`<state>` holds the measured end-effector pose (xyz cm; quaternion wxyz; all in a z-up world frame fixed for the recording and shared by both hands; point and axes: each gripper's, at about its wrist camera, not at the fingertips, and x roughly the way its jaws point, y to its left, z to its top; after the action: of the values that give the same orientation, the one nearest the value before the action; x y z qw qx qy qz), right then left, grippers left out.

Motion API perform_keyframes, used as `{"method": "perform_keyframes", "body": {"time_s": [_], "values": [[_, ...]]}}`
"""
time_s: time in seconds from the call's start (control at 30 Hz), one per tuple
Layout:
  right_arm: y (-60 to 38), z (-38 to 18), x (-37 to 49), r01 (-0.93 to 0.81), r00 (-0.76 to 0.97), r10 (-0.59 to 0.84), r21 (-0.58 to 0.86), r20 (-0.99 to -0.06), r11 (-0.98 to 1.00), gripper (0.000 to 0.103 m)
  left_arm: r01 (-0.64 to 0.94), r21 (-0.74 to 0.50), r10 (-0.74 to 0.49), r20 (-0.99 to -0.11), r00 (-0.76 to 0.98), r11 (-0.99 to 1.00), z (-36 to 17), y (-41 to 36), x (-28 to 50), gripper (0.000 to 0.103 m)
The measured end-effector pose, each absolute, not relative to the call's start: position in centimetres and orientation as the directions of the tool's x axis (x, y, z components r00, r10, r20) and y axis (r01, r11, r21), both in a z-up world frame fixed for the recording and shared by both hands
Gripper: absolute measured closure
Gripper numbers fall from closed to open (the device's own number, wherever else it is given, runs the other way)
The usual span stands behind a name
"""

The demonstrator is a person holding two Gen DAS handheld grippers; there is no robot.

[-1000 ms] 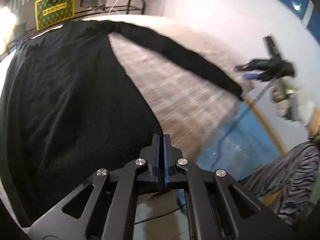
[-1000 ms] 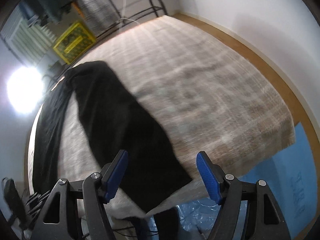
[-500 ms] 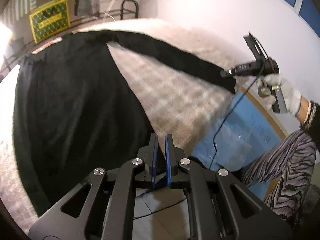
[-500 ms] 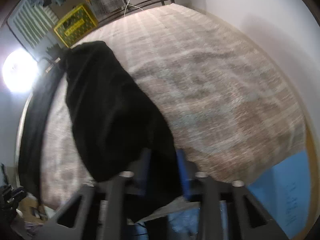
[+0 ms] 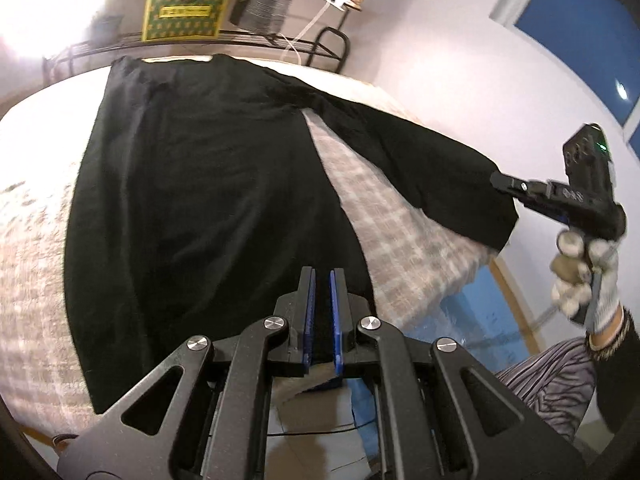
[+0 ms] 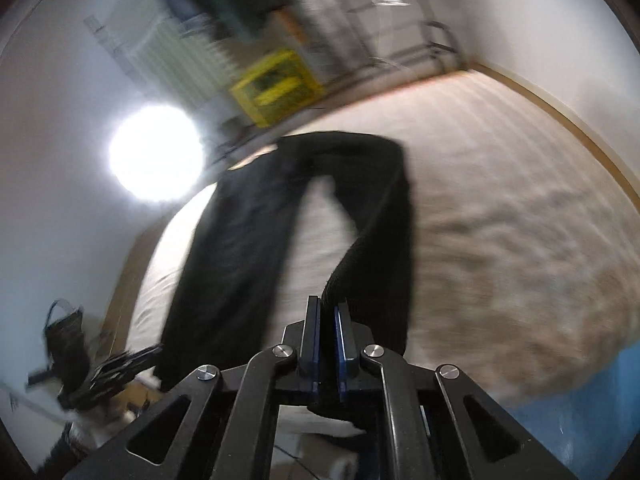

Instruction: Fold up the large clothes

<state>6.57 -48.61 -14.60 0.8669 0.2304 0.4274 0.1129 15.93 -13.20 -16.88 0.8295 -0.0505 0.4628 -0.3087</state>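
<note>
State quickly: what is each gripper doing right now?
Left gripper: shut on the black garment.
Right gripper: jaws just closed, shut on the garment's sleeve.

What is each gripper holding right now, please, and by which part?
The left gripper pinches the black garment at its near hem; the right gripper pinches its sleeve end.

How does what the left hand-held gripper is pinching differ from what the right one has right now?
The left hand-held gripper pinches the near hem of the black garment's broad body, which lies flat on the bed. The right hand-held gripper pinches a narrow sleeve end, which is lifted clear of the bed and stretched off to the side. Both are shut on the same black fabric.
</note>
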Motion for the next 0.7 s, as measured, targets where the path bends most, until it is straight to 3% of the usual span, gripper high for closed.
{"method": "perform_keyframes", "body": {"time_s": [0.23, 0.4, 0.53, 0.6, 0.7], "values": [[-37.2, -15.2, 8.7, -0.242, 0.491, 0.52, 0.463, -0.699, 0.852, 0.099, 0.387, -0.453, -0.587, -0.71, 0.388, 0.803, -17.2, -10.3, 16.9, 0.098], [-33.0, -17.9, 9.7, -0.306, 0.391, 0.531, 0.438, -0.752, 0.845, 0.099, 0.352, -0.505, -0.61, -0.717, 0.339, 0.789, -18.8, -10.2, 17.7, 0.097], [-31.5, -19.6, 10.1, -0.334, 0.335, 0.515, 0.412, -0.789, 0.848, 0.099, 0.316, -0.552, -0.633, -0.715, 0.297, 0.772, -20.0, -10.7, 18.4, 0.072], [-31.2, -20.4, 10.6, -0.342, 0.31, 0.519, 0.415, -0.797, 0.843, 0.099, 0.307, -0.562, -0.637, -0.718, 0.281, 0.768, -20.5, -11.3, 18.7, 0.072], [-31.0, -21.3, 11.0, -0.359, 0.261, 0.537, 0.436, -0.802, 0.825, 0.087, 0.298, -0.572, -0.642, -0.722, 0.259, 0.764, -21.1, -12.1, 19.1, 0.064]]}}
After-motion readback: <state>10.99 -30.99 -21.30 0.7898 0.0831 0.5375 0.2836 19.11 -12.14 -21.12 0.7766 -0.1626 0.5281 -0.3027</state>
